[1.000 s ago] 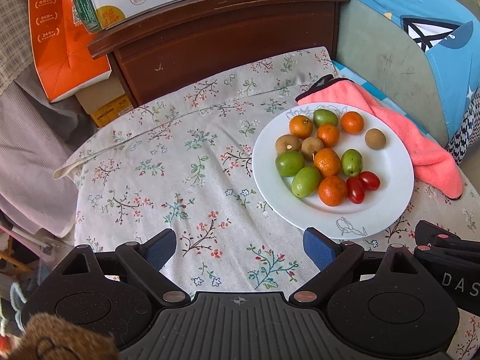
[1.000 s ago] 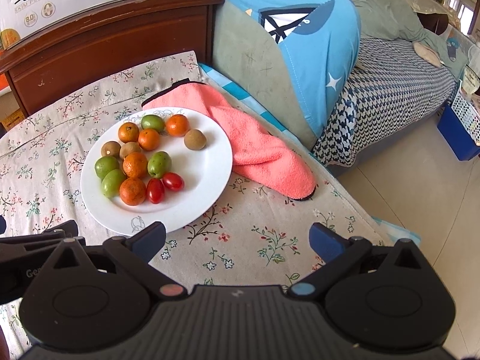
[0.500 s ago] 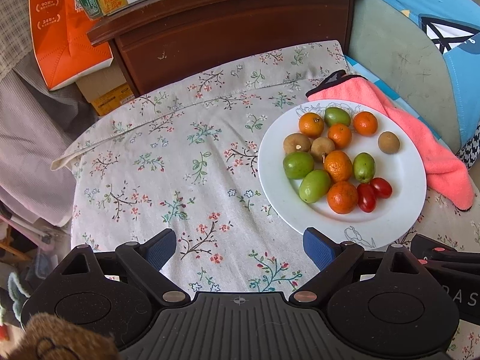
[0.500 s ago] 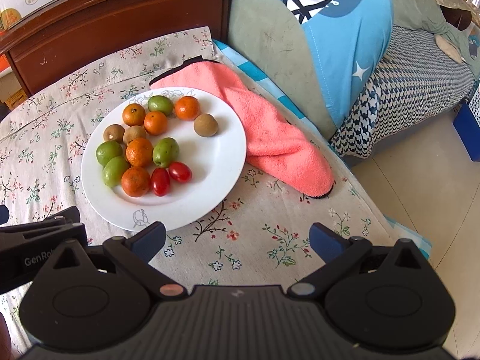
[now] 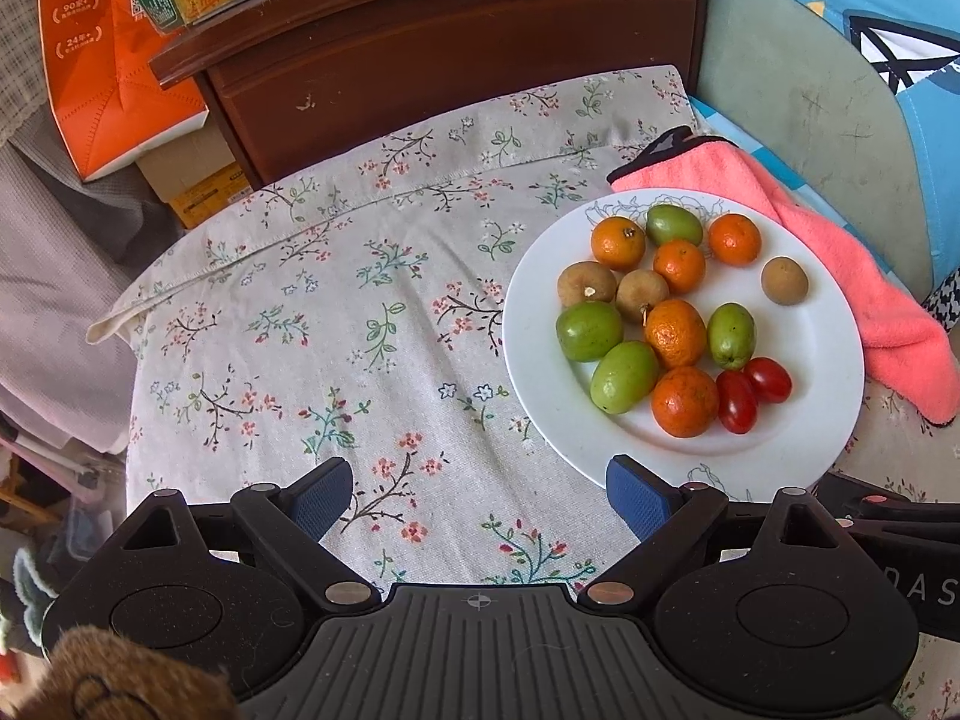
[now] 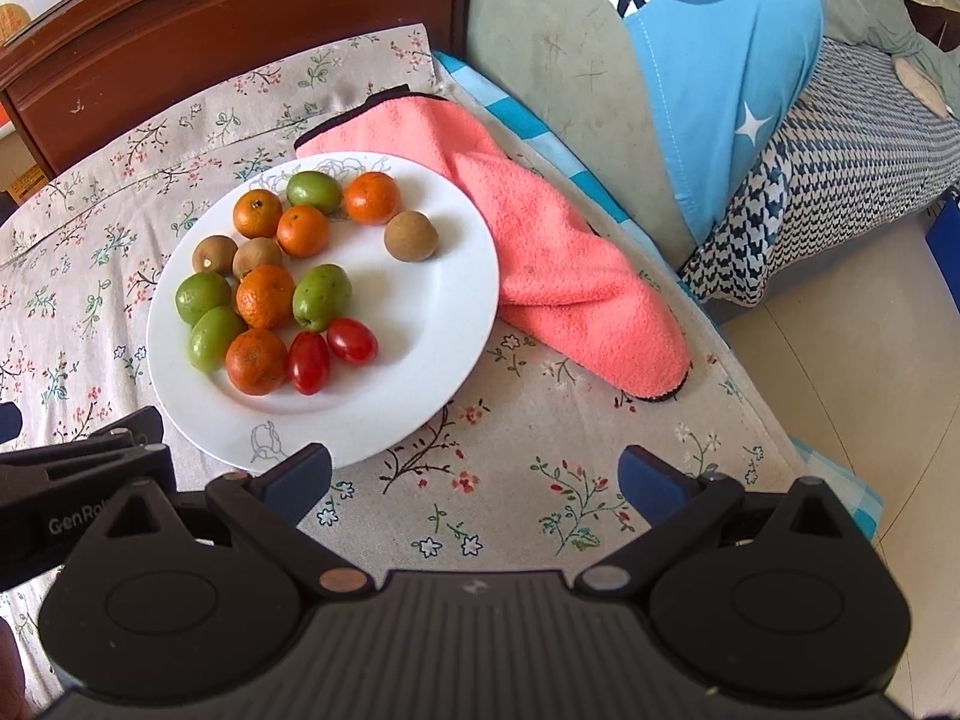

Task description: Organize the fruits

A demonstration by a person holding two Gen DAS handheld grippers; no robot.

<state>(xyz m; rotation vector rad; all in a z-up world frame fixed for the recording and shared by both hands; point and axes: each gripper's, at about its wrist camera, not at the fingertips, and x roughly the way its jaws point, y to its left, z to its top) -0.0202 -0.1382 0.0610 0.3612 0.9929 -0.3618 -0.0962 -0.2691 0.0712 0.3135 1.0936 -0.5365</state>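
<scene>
Both pairs of blue-padded fingers stand spread wide with nothing between them: our left gripper (image 5: pixel 477 495) hovers over the flower-printed tablecloth (image 5: pixel 336 324), its right finger just at the near rim of the round white plate (image 5: pixel 828 324), and our right gripper (image 6: pixel 474 477) hangs over the cloth on the plate's other side. All the fruit we can see lies on that plate, mixed together toward one side. We count five small orange mandarins, among them one near the middle (image 5: pixel 675 333) and one at the near edge (image 5: pixel 684 402); four smooth green oval fruits, such as the one (image 5: pixel 589 330) beside the brown ones; two red cherry tomatoes (image 5: pixel 753 393) touching each other; and three round brown fruits, two together (image 5: pixel 612 291) and one alone (image 5: pixel 784 281) on the bare part of the plate. A crumpled coral-pink towel (image 6: pixel 558 264) lies just beside the plate, its edge tucked under the far rim. As for progress, we judge it unsettled: the fruit is gathered on one plate, which would suit a finished gathering, yet the kinds are still intermingled, which would equally suit sorting by kind yet to come. No second dish or bin for sorted fruit shows in either view, so we cannot tell which arrangement is wanted.
</scene>
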